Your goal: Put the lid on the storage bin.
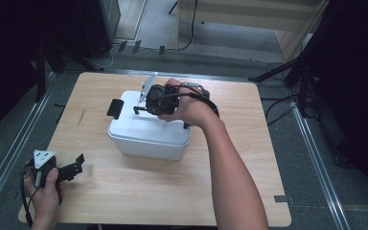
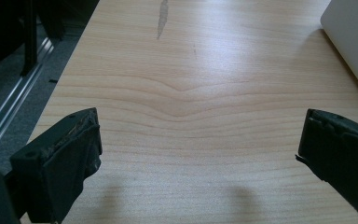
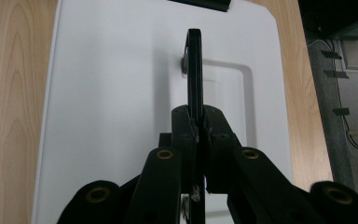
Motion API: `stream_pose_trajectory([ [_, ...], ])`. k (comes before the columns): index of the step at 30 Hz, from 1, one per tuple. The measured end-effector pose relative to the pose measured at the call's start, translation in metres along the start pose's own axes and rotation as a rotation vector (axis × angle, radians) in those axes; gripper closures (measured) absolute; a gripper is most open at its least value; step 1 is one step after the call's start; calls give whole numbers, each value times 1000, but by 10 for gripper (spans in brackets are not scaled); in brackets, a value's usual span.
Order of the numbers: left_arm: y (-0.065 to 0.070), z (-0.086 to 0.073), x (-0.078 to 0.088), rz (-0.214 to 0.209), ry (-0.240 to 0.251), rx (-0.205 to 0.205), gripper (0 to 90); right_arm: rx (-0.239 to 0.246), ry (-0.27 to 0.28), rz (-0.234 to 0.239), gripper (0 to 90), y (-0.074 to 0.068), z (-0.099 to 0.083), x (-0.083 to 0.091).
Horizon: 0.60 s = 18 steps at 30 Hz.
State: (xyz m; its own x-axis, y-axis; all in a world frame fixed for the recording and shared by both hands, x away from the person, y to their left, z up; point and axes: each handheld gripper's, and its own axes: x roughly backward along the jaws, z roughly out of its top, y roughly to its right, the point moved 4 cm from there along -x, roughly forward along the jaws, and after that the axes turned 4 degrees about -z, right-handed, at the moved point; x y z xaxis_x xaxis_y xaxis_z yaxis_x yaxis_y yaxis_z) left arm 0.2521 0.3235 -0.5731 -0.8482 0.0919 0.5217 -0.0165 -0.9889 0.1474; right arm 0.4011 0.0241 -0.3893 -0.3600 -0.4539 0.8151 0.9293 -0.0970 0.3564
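Note:
A white plastic box (image 1: 148, 136) with a flat lid (image 3: 112, 93) stands in the middle of the wooden table (image 1: 172, 182). A thin black carrying handle (image 3: 194, 65) stands upright on the lid. My right gripper (image 3: 196, 121) is shut on that handle, its jaws pressed against both sides; from above the right gripper (image 1: 160, 103) sits over the lid's centre, held in a hand. At the table's front left my left gripper (image 1: 78, 165) rests low over bare wood. The left gripper (image 2: 198, 140) is open, with nothing between its jaws.
A black latch (image 1: 115, 108) sticks out from the box's left end, and the same latch (image 3: 200, 3) sits at the lid's far edge. The box's corner (image 2: 354, 42) lies to the upper right of the left gripper. Metal rails (image 1: 9, 153) border the table.

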Motion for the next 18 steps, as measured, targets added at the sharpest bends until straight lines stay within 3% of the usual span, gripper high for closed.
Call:
stream_pose_trajectory([
  [5,0,0,0,-4,-3,3,0,7,1,1,817,-4,0,0],
  [8,-1,0,0,-4,-3,8,0,41,0,-13,625,-11,0,-3],
  [9,-1,0,0,-5,-1,8,0,48,2,-9,599,-13,0,-3],
  [11,-2,0,0,-5,-4,10,0,55,6,31,536,-18,-1,-3],
  [14,-1,0,0,-3,-3,6,0,28,22,54,437,-21,-1,3],
  [16,-1,0,0,-3,-4,7,0,41,41,69,367,-22,0,6],
  [18,-1,0,0,-2,-3,6,0,14,32,54,301,-24,-1,11],
])
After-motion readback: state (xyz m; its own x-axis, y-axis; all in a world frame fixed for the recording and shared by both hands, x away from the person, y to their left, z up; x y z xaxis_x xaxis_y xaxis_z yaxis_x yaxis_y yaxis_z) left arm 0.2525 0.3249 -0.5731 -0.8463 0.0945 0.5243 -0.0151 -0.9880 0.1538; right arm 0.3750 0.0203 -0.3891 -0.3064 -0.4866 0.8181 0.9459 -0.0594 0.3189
